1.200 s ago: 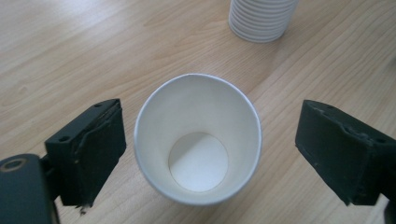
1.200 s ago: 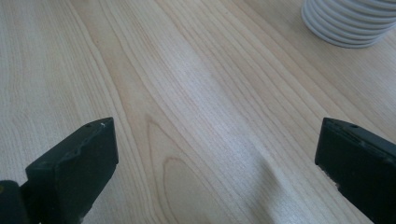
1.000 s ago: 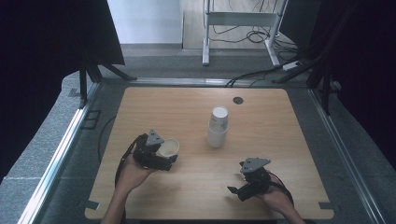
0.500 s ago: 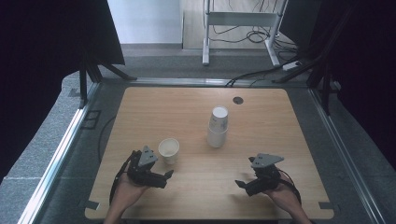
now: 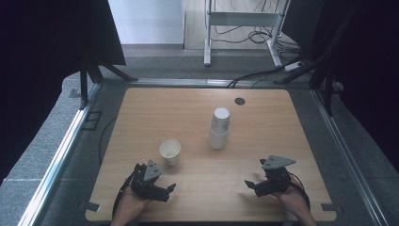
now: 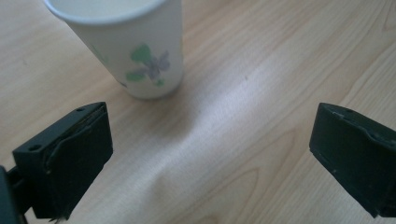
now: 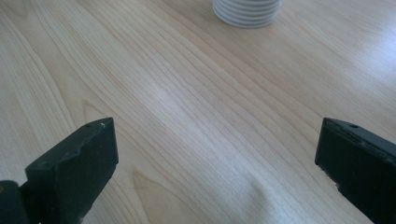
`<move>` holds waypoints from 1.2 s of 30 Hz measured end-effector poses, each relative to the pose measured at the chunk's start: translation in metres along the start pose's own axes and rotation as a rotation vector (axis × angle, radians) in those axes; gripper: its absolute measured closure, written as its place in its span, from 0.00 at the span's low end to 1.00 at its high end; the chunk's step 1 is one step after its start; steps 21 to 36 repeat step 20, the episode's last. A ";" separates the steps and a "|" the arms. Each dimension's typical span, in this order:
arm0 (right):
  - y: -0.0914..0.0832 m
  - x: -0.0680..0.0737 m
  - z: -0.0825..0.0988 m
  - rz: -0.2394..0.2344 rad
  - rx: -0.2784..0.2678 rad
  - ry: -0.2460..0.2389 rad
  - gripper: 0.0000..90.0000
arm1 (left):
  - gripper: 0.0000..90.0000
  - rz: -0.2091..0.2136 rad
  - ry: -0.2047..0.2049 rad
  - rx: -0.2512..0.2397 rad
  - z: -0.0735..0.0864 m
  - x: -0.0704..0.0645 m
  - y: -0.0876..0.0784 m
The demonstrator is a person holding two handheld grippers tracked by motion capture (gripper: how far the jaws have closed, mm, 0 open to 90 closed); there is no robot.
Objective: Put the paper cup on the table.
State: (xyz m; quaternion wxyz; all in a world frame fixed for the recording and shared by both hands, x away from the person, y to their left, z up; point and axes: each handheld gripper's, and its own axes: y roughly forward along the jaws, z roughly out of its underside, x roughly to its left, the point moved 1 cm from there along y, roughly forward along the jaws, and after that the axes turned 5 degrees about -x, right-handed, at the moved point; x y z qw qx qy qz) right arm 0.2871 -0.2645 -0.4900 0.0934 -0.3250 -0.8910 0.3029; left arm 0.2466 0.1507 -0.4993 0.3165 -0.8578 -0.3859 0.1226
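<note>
A single white paper cup (image 5: 170, 151) with a flower print (image 6: 135, 51) stands upright, mouth up, on the wooden table (image 5: 179, 113). My left gripper (image 5: 168, 192) lies just in front of it near the front edge, apart from the cup. Its jaws have just been opening and stand open around bare wood (image 6: 210, 126). A stack of white cups (image 5: 219, 128) stands upside down at mid-table, and its base rims (image 7: 247, 11) lie ahead of my right gripper (image 7: 217, 135). My right gripper (image 5: 249, 184) rests at the front right, open with nothing between its jaws.
A small dark cable hole (image 5: 240, 100) sits in the tabletop behind the stack. Metal rails (image 5: 70, 141) run along the table's sides, and a white frame leg (image 5: 207, 33) with cables stands on the floor beyond.
The left gripper, around the single cup a second ago, has drawn back toward the front edge and left the cup standing. The right gripper has slid a little to the right.
</note>
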 end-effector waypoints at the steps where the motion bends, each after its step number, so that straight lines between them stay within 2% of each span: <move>1: 0.000 -0.001 0.001 -0.002 0.006 0.001 0.00 | 0.00 -0.001 0.003 0.010 0.002 -0.001 0.002; 12: 0.013 -0.010 0.023 0.000 0.084 0.020 0.00 | 0.00 0.009 0.041 0.102 0.012 -0.005 0.020; 15: 0.018 -0.011 0.028 -0.010 0.110 0.016 0.00 | 0.00 0.020 0.026 0.099 0.012 -0.005 0.022; 17: 0.018 -0.012 0.030 -0.019 0.101 0.029 0.00 | 0.00 0.027 0.011 0.096 0.013 -0.004 0.023; 20: 0.018 -0.011 0.029 -0.022 0.103 0.021 0.00 | 0.00 0.029 -0.022 0.104 0.013 -0.001 0.024; 36: 0.018 -0.011 0.029 -0.022 0.103 0.021 0.00 | 0.00 0.029 -0.022 0.104 0.013 -0.001 0.024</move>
